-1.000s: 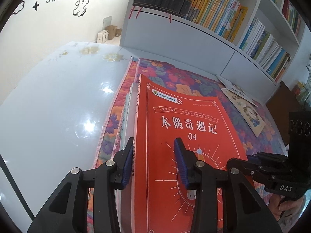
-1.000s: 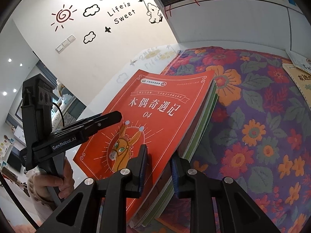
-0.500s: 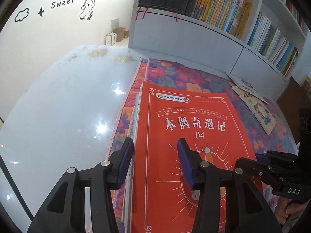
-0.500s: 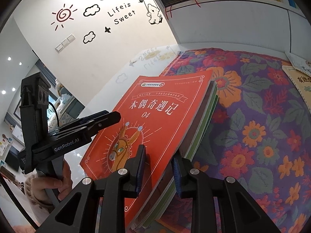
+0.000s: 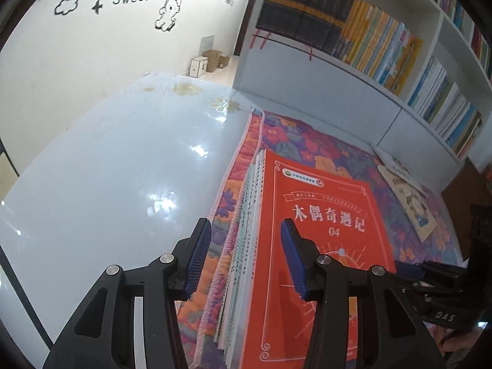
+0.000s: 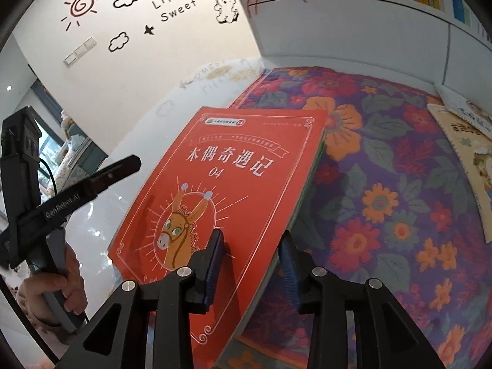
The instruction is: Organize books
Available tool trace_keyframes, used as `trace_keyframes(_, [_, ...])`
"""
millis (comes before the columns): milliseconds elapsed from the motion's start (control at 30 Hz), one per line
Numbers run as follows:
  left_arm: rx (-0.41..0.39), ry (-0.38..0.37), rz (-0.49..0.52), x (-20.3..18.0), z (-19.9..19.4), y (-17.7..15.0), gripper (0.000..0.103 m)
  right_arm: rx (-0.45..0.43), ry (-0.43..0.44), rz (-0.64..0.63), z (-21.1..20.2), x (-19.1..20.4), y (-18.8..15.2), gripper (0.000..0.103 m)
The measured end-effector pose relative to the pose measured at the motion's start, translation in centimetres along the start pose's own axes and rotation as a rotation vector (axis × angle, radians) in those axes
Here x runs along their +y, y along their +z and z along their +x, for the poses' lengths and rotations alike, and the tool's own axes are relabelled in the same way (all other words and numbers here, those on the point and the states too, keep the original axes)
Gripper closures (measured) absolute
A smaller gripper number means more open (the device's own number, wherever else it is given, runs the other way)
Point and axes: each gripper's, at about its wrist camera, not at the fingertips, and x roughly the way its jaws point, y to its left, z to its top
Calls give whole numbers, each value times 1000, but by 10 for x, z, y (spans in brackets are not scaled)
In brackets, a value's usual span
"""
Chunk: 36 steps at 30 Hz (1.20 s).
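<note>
Lying flat on the flowered cloth (image 5: 289,141): a stack of thin books (image 5: 246,233) topped by a red book (image 5: 319,246) with a donkey on its cover, its left edge near the cloth's fringe beside the glossy white table (image 5: 123,178). Straddling the stack's left edge, left gripper (image 5: 246,255), jaws partly apart, pads clear of the pages, nothing gripped. Straddling the near right edge of the same stack, right gripper (image 6: 250,264), jaws just widened, partly apart; pad contact hard to judge, no firm grip visible. Farther right on the cloth, two picture books (image 6: 470,147) overlapping. Behind, a white bookshelf (image 5: 353,92) packed with upright volumes.
</note>
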Motion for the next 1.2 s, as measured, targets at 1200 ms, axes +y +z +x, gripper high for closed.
trace_keyframes(1200, [13, -219, 184, -238, 23, -7, 58, -259, 3, 240, -164, -201, -41, 66])
